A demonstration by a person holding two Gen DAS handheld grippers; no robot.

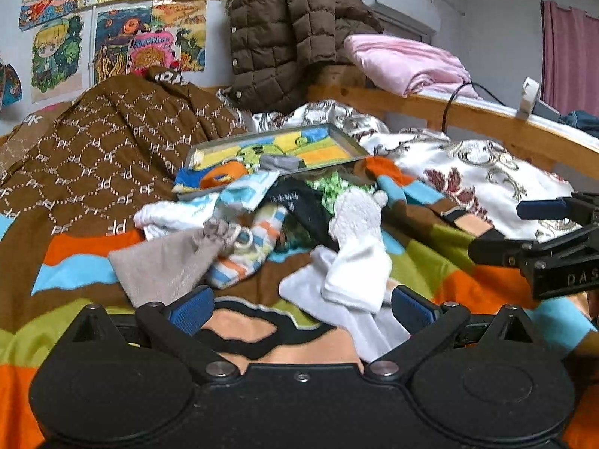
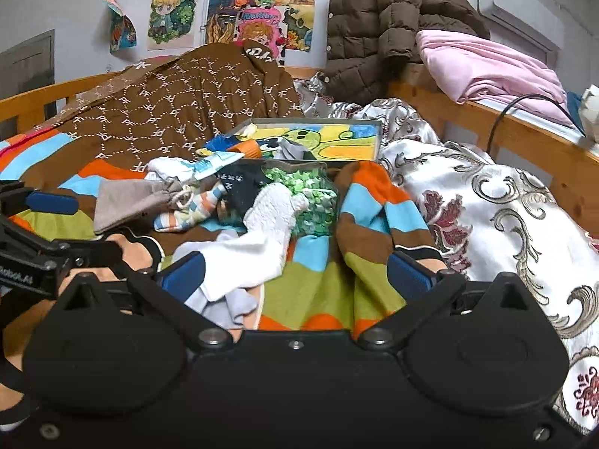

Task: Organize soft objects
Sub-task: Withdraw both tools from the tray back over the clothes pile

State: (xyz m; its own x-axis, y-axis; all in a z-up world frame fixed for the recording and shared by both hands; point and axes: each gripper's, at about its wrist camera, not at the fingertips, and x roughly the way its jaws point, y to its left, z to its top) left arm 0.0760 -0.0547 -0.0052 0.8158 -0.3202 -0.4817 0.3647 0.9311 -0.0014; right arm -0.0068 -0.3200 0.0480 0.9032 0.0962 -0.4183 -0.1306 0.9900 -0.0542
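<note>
**Operator:** Nearest the lens, the left hand-held gripper (image 1: pixel 301 308) has its fingers spread apart, empty, over a striped blanket (image 1: pixel 75 273). White socks (image 1: pixel 348 280) lie just ahead, between the blue pads (image 1: pixel 192 308).

**Checker:** Right unit?

**Operator:** The right hand-held gripper (image 2: pixel 295 275) is likewise spread and empty. White socks (image 2: pixel 258 250) touch its left pad.

**Checker:** Location of the remaining items?

**Operator:** They form one pile mid-bed: grey pouch (image 1: pixel 168 262), striped sock (image 1: pixel 247 250), dark sock (image 1: pixel 299 205), fuzzy white sock (image 1: pixel 355 217). A tray (image 1: pixel 277 146) sits behind the pile, with a few pieces resting on its near edge.

**Checker:** Failure risks?

**Operator:** Judged likely:
- The socks overlap, so one closure may take two layers or drag a neighbour.
- A low approach may pinch the blanket along with the sock.
- The grippers sit near each other; reaching for one item together risks a collision.
- The tray rests tilted on soft bedding; a hard drop may tip it.
</note>
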